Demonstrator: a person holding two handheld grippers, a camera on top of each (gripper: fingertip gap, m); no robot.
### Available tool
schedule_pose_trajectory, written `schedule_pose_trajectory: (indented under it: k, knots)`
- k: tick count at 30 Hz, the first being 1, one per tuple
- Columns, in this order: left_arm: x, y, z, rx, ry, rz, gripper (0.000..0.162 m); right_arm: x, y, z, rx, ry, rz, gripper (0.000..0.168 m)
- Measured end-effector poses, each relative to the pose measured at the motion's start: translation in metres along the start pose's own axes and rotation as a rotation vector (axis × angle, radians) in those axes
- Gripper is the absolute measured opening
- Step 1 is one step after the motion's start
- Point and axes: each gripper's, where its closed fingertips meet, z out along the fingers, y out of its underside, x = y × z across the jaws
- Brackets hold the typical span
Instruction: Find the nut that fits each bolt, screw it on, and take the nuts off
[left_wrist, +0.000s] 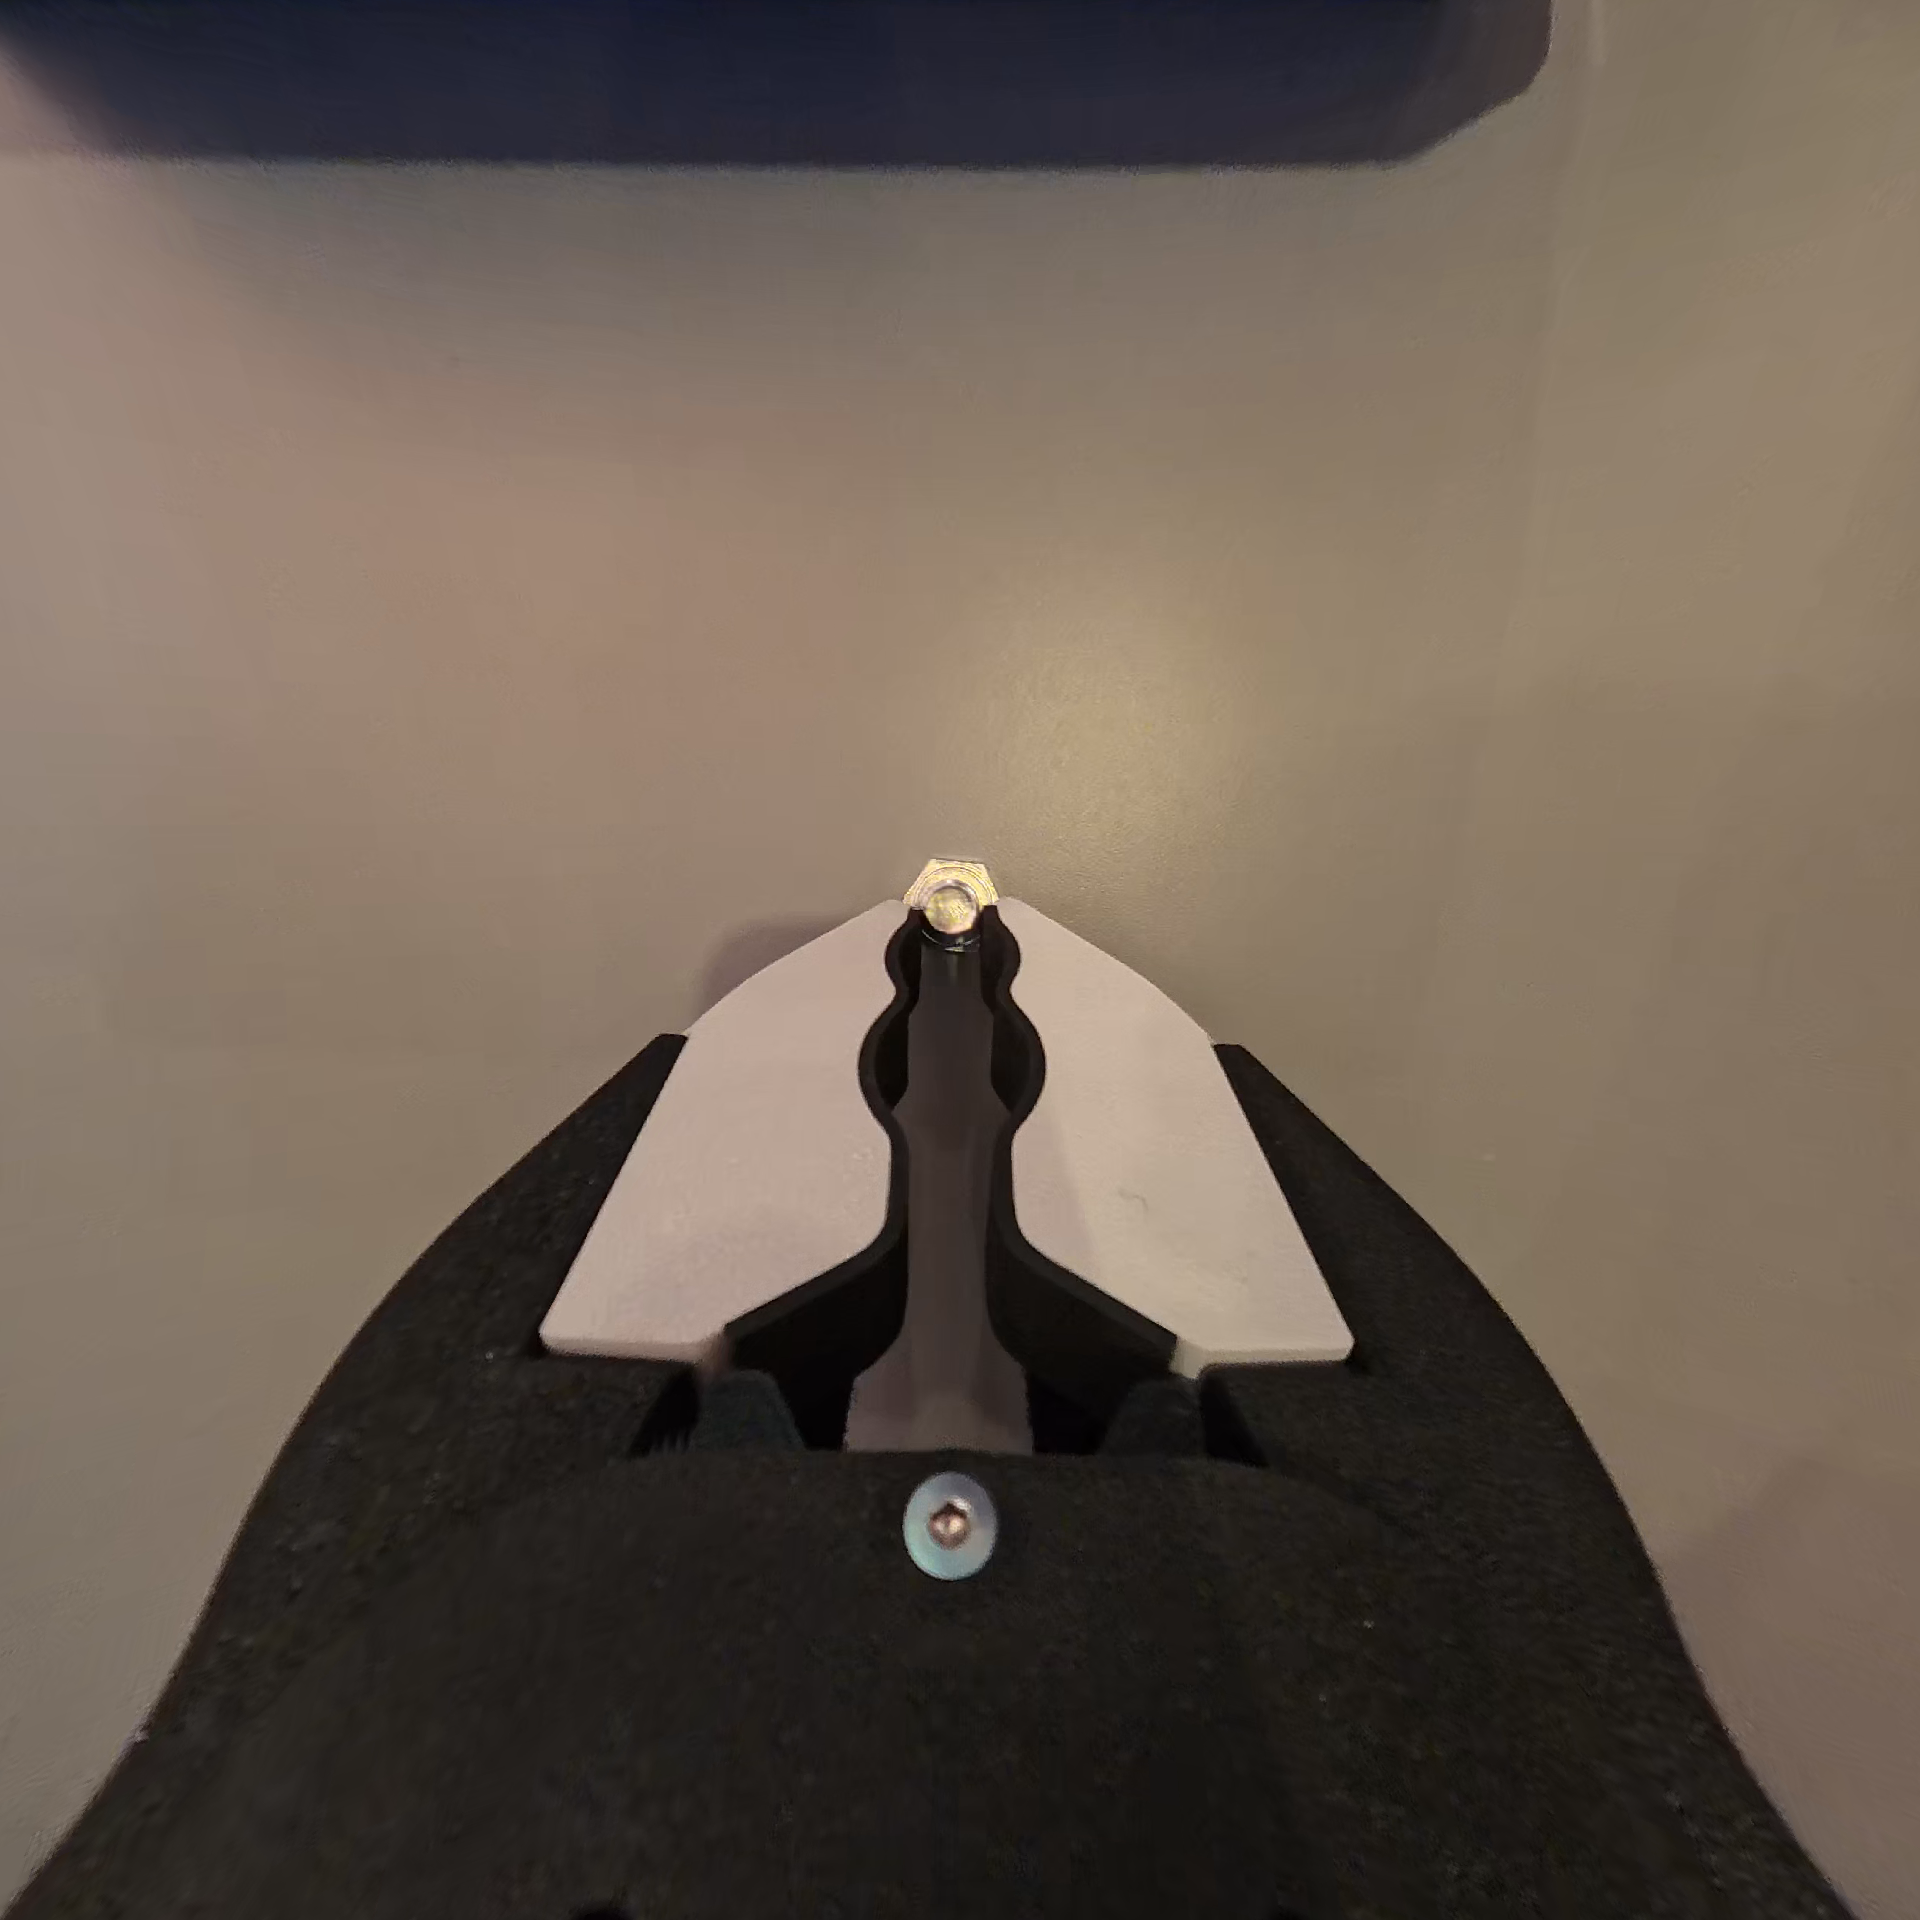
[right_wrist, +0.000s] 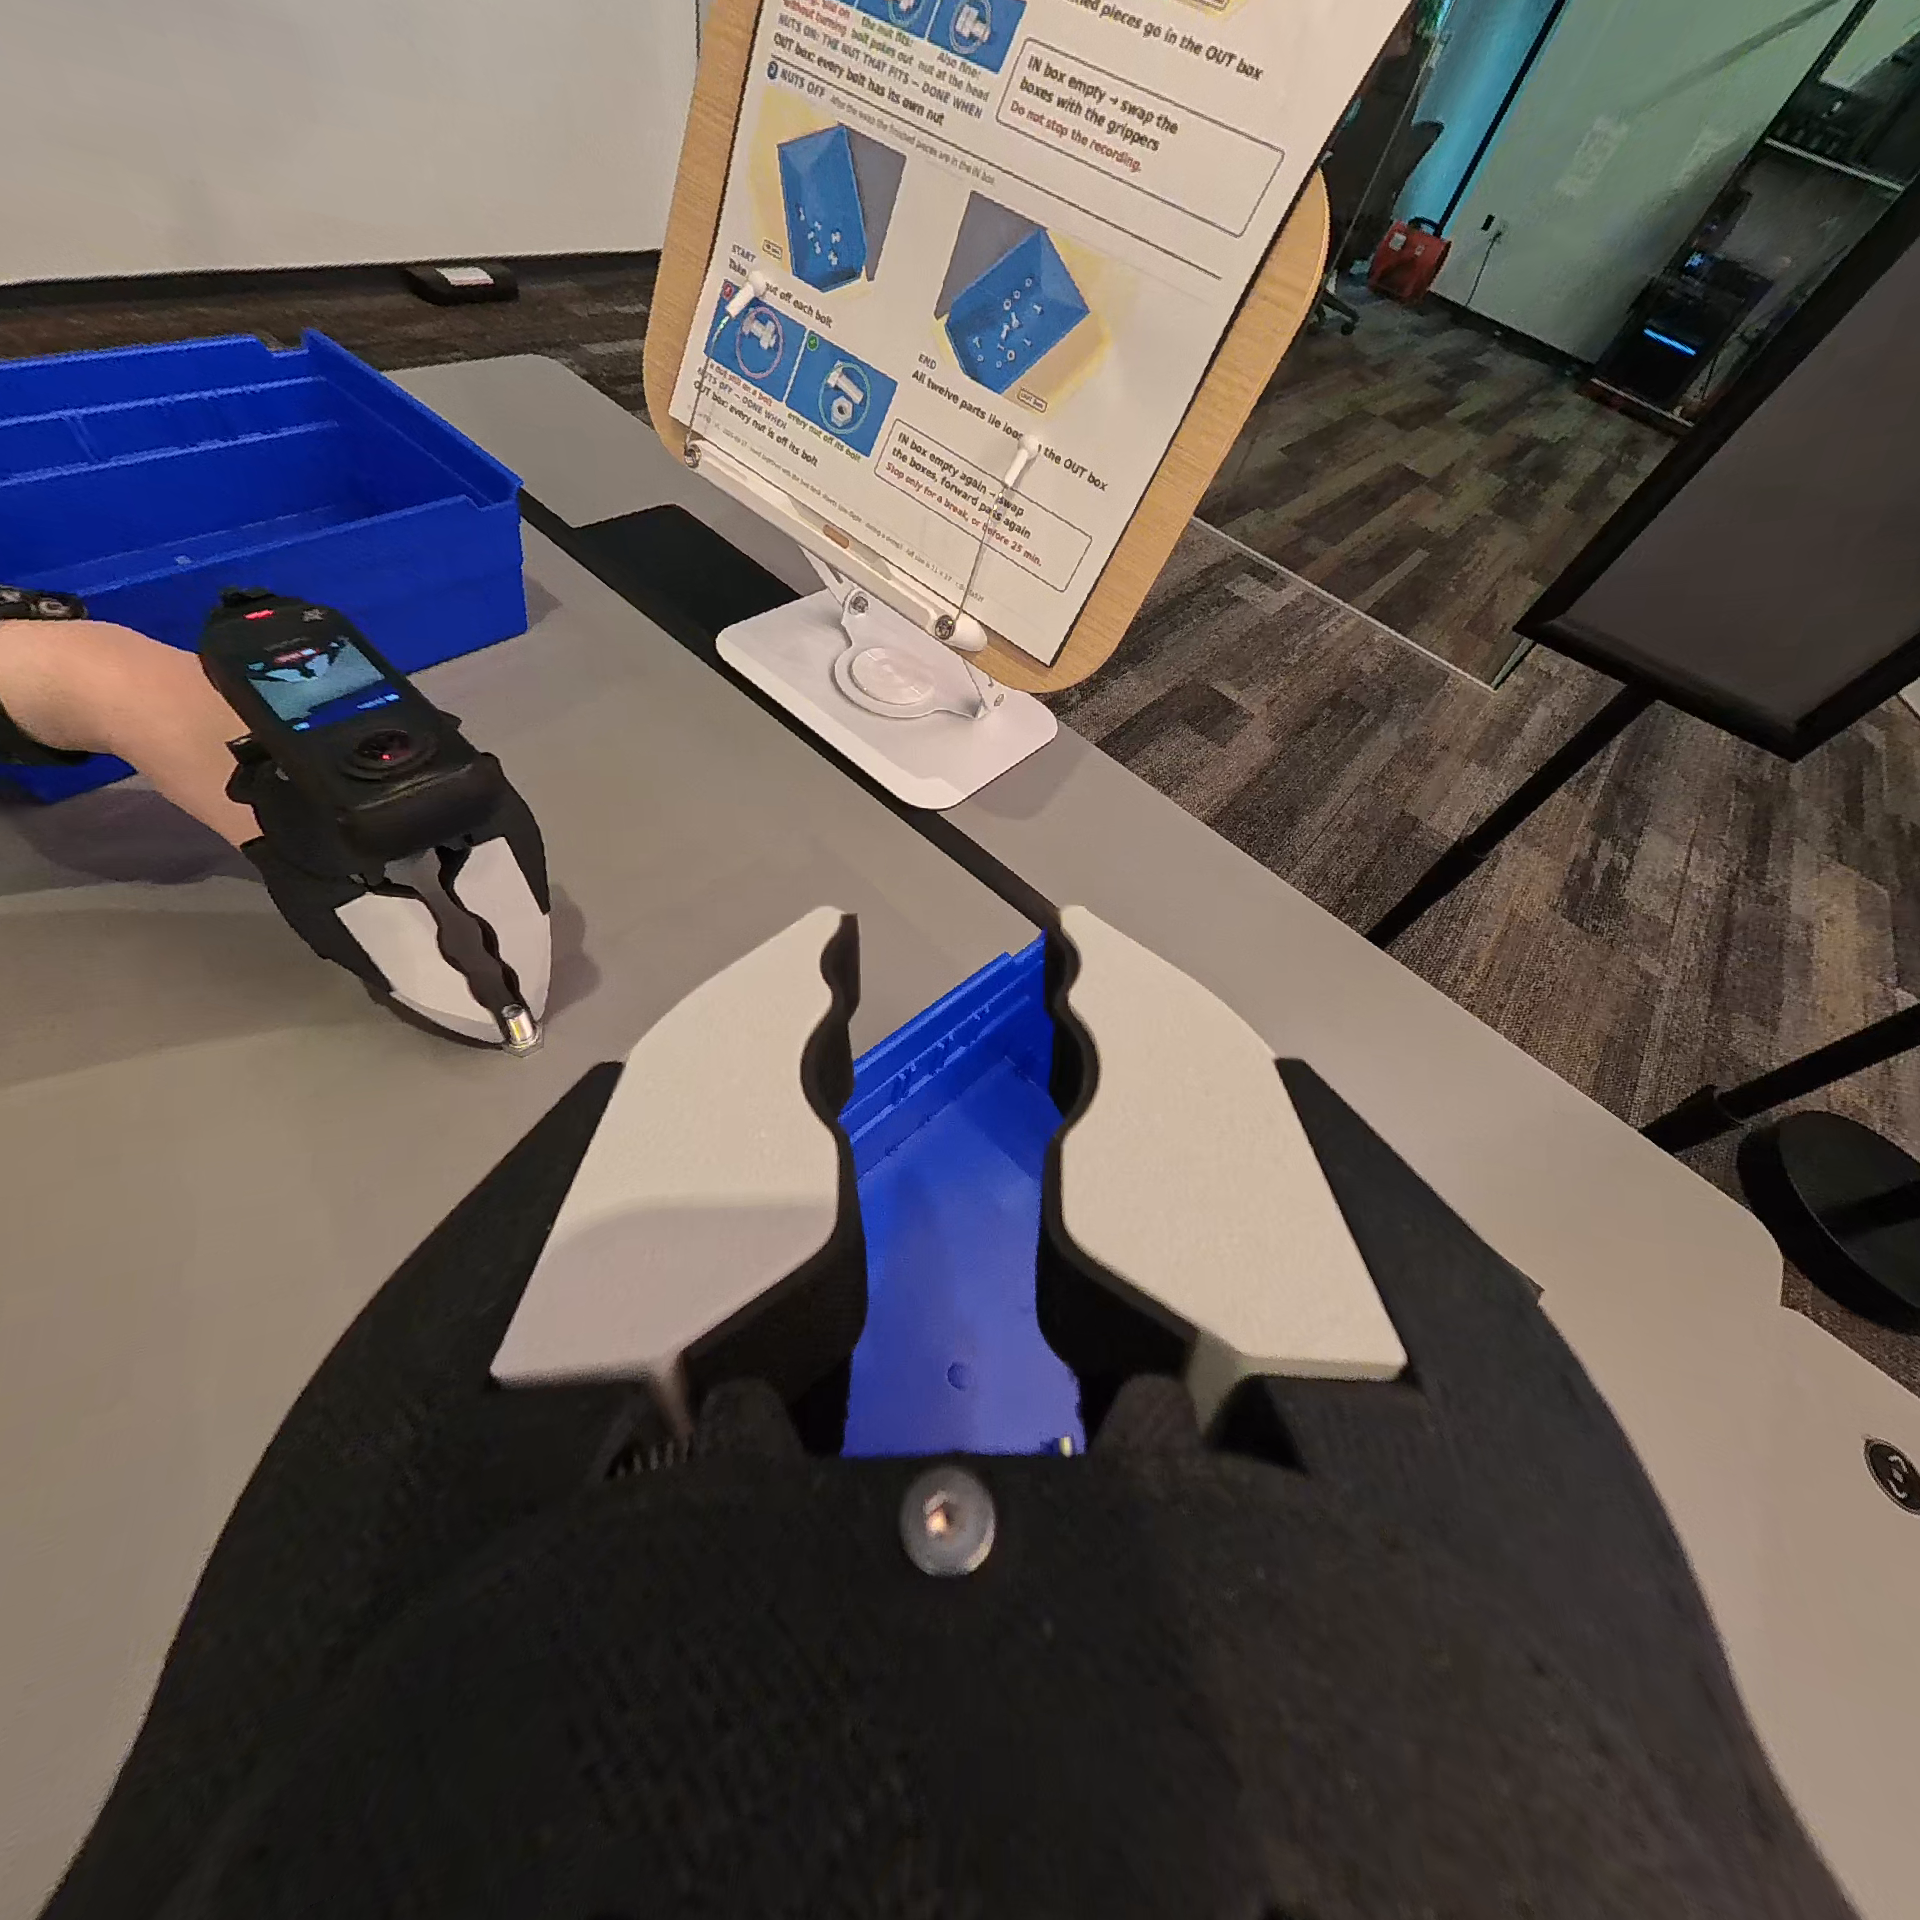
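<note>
My left gripper (left_wrist: 951, 920) is shut on a small silver bolt with a hex nut on it (left_wrist: 951, 891), pinched at the very fingertips and pointed down at the grey table (left_wrist: 623, 623). In the right wrist view the left gripper (right_wrist: 512, 1016) holds that bolt and nut (right_wrist: 520, 1032) touching or just above the table, to the left of my right gripper. My right gripper (right_wrist: 951, 925) is open and empty, hovering over a blue box (right_wrist: 951, 1195) whose floor shows between its fingers.
A second blue box (right_wrist: 260, 468) with dividers stands at the back left, and its edge shows in the left wrist view (left_wrist: 727, 83). An instruction sheet on a white stand (right_wrist: 935, 312) stands at the table's far edge. The floor drops off to the right. Tip to tip, the grippers are about 30 centimetres apart.
</note>
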Motion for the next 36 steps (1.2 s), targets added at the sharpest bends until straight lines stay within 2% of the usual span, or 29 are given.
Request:
schedule_pose_trajectory:
  k: [4,6,9,12,15,19,22,26,30,36]
  knots:
    - [0.000,-0.003,-0.005,0.015,-0.011,-0.014,0.025,0.002,0.002,0.000,-0.010,0.012,-0.002,0.035]
    - [-0.002,-0.012,-0.021,0.066,-0.029,-0.035,0.021,0.003,0.002,0.000,-0.009,0.008,-0.002,0.035]
    - [-0.007,-0.027,-0.074,0.218,-0.104,-0.074,0.020,0.004,0.003,-0.001,-0.001,0.004,0.003,0.035]
    - [-0.023,-0.023,-0.158,0.352,-0.274,-0.119,0.022,0.006,0.001,-0.003,0.015,0.000,0.014,0.035]
    - [-0.034,0.009,-0.237,0.433,-0.327,-0.256,0.022,0.008,0.001,-0.004,0.021,0.005,0.021,0.036]
    - [-0.052,0.093,-0.287,0.251,-0.444,-0.413,0.023,0.005,0.001,-0.001,0.013,0.001,0.012,0.036]
    - [-0.053,0.155,-0.296,0.079,-0.491,-0.505,0.022,0.002,0.001,0.001,0.003,-0.005,0.003,0.036]
    - [-0.040,0.219,-0.281,-0.140,-0.466,-0.598,0.024,-0.001,0.003,0.006,-0.015,-0.013,-0.003,0.036]
    - [-0.031,0.265,-0.258,-0.343,-0.452,-0.483,0.024,-0.002,0.008,0.011,-0.045,-0.017,-0.015,0.036]
    - [-0.020,0.313,-0.221,-0.586,-0.383,-0.331,0.023,-0.001,0.013,0.015,-0.069,-0.015,-0.017,0.036]
